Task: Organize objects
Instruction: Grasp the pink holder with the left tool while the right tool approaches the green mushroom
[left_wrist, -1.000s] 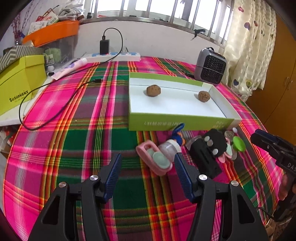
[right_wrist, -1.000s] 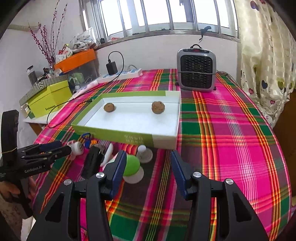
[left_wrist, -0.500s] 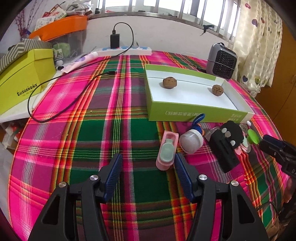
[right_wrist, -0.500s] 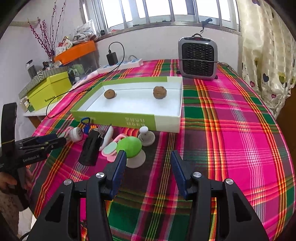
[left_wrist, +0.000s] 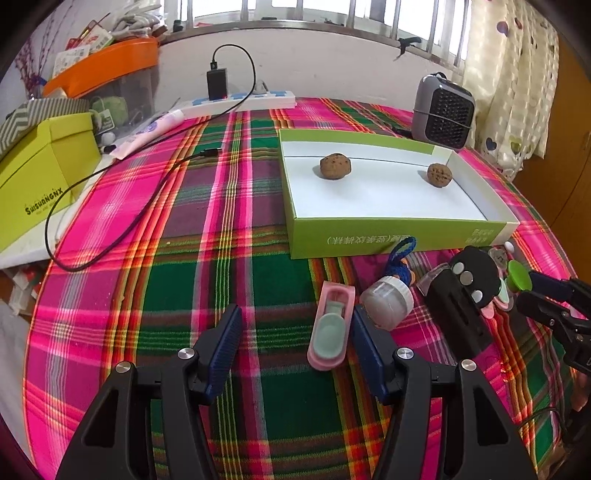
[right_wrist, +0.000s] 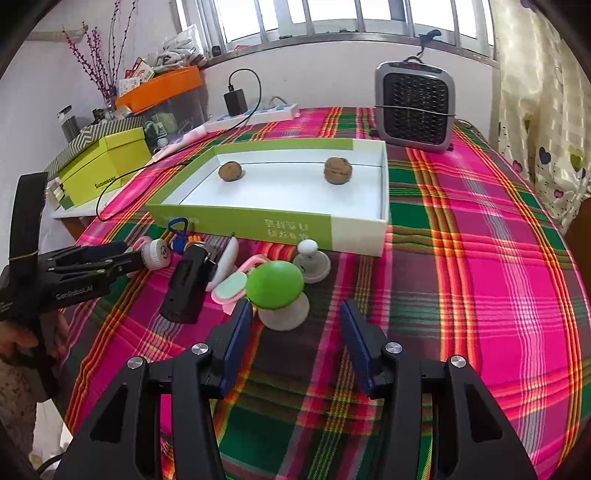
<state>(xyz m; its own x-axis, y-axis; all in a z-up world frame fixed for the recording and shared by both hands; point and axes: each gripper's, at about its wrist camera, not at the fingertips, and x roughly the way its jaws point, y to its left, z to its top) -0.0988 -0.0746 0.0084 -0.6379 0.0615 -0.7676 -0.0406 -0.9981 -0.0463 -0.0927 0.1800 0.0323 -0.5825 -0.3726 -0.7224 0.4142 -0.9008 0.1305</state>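
A shallow green-and-white box (left_wrist: 399, 242) (right_wrist: 258, 225) lies on the plaid table with two walnuts (left_wrist: 335, 167) (right_wrist: 337, 170) inside. In front of it lies a cluster: a pink case with a mint insert (left_wrist: 330, 334), a small clear jar with a white lid (left_wrist: 388, 301), a black device (left_wrist: 461, 299) (right_wrist: 186, 282), a green mushroom-shaped thing (right_wrist: 275, 280) and a white knob on a round base (right_wrist: 310, 258). My left gripper (left_wrist: 295, 343) is open; the pink case lies just inside its right finger. My right gripper (right_wrist: 295, 332) is open just before the green mushroom.
A grey heater (left_wrist: 443, 110) (right_wrist: 415, 107) stands behind the box. A power strip with a charger (left_wrist: 218, 85) and its black cable (left_wrist: 110, 177) lie at the back left, beside a yellow-green box (left_wrist: 40, 173) and an orange-lidded bin (left_wrist: 103, 66).
Both views shifted: the pink case now lies straighter and closer to my left gripper's right finger, and the green mushroom has come nearer to my right gripper. Both openings are unchanged.
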